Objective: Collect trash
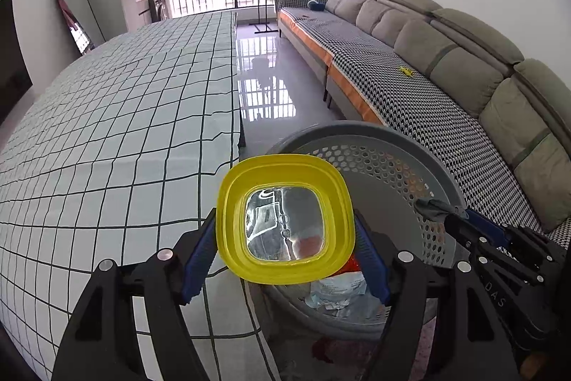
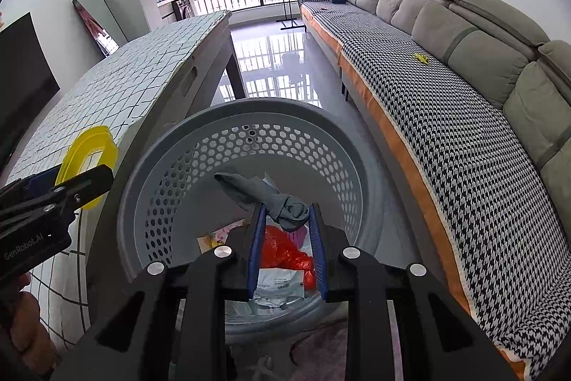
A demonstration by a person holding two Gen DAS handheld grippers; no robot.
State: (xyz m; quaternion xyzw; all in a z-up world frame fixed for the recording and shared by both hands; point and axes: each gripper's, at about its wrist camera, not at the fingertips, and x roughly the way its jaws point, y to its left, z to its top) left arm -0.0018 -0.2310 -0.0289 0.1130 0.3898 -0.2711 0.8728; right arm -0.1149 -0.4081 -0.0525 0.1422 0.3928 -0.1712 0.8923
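Note:
My left gripper (image 1: 285,231) is shut on a yellow plastic lid with a clear middle (image 1: 285,218), held at the table's edge beside the grey perforated basket (image 1: 378,163). The lid also shows in the right wrist view (image 2: 87,159), left of the basket (image 2: 228,138). My right gripper (image 2: 287,215) is shut on a crumpled grey rag (image 2: 274,195) and holds it over the basket's opening. In the left wrist view the rag (image 1: 437,207) sits over the basket's right rim. Red plastic (image 2: 285,249) and white paper wrappers (image 2: 280,284) lie in the basket.
A table with a checked cloth (image 1: 125,131) is on the left. A long grey sofa with a houndstooth cover (image 2: 446,116) runs along the right, with a small yellow scrap (image 2: 422,58) on it. Glossy tiled floor (image 2: 274,66) lies between them.

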